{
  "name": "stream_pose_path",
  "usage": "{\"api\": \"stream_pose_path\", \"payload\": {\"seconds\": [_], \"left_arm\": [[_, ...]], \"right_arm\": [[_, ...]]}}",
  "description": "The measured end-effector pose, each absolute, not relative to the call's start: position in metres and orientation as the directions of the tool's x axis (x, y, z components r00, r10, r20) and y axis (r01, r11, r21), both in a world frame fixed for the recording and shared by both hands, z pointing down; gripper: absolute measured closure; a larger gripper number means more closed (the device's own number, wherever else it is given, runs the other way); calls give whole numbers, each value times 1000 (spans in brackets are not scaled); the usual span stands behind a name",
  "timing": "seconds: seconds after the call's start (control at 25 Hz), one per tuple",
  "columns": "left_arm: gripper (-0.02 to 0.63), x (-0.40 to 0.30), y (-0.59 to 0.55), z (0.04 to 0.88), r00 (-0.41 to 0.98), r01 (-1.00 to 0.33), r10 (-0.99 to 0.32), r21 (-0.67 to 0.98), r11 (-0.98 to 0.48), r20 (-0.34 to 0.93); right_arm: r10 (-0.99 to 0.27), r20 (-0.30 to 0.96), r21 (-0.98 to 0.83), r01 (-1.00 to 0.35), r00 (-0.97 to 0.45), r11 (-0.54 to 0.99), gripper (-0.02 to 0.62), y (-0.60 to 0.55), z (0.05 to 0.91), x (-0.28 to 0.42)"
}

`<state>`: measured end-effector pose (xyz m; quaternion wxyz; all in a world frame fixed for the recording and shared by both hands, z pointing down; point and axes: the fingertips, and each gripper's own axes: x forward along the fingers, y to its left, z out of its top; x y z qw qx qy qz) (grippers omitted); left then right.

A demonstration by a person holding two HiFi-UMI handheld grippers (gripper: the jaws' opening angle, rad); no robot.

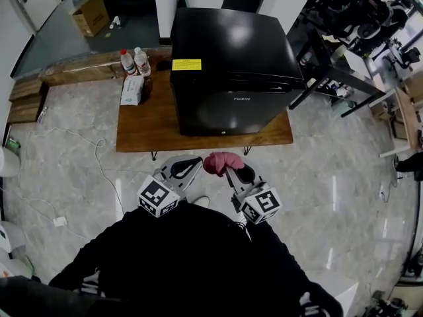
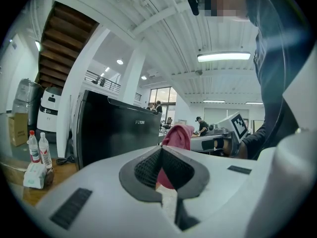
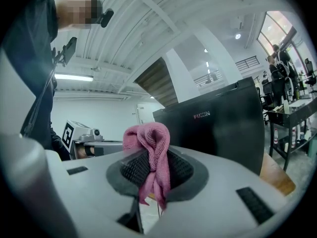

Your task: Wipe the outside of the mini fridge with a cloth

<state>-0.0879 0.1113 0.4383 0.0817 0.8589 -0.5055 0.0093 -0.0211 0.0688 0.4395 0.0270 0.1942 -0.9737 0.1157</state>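
The black mini fridge [image 1: 231,65] stands straight ahead of both grippers, well beyond their tips, with its door facing them and no cloth on it. It sits on a low wooden surface [image 1: 142,127], whose near edge lies just ahead of the grippers. Both grippers hover off that edge, over the floor.

The left gripper [image 1: 197,160] sits just to the left of the right one. In the left gripper view its jaws meet at the tips with nothing between them. The pink seen past them there is the cloth in the other gripper.

The right gripper [image 1: 232,172] is clamped on the pink cloth [image 1: 219,162]. In the right gripper view the cloth bunches into a knob above the jaws, and a tail hangs down between them. From there the fridge door fills the space ahead and to the right.

Two bottles [image 1: 135,61] and a tissue pack [image 1: 132,90] stand far ahead and to the left of the left gripper, beside the fridge.

The task looks to be at its start: the cloth is in hand but wiping has not begun. The next move probably calls for carrying the right gripper forward until the bunched cloth presses flat on the door or top. Then it should sweep across in strokes, and the grip must hold firm so the cloth does not slip out.
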Motion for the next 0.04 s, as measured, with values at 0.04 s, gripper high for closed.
{"api": "stream_pose_path", "payload": {"seconds": [0.04], "left_arm": [[600, -89, 111, 439, 487, -871, -868, 132, -474, 99]], "right_arm": [[-376, 97, -218, -388, -922, 895, 509, 68, 440, -21]]}}
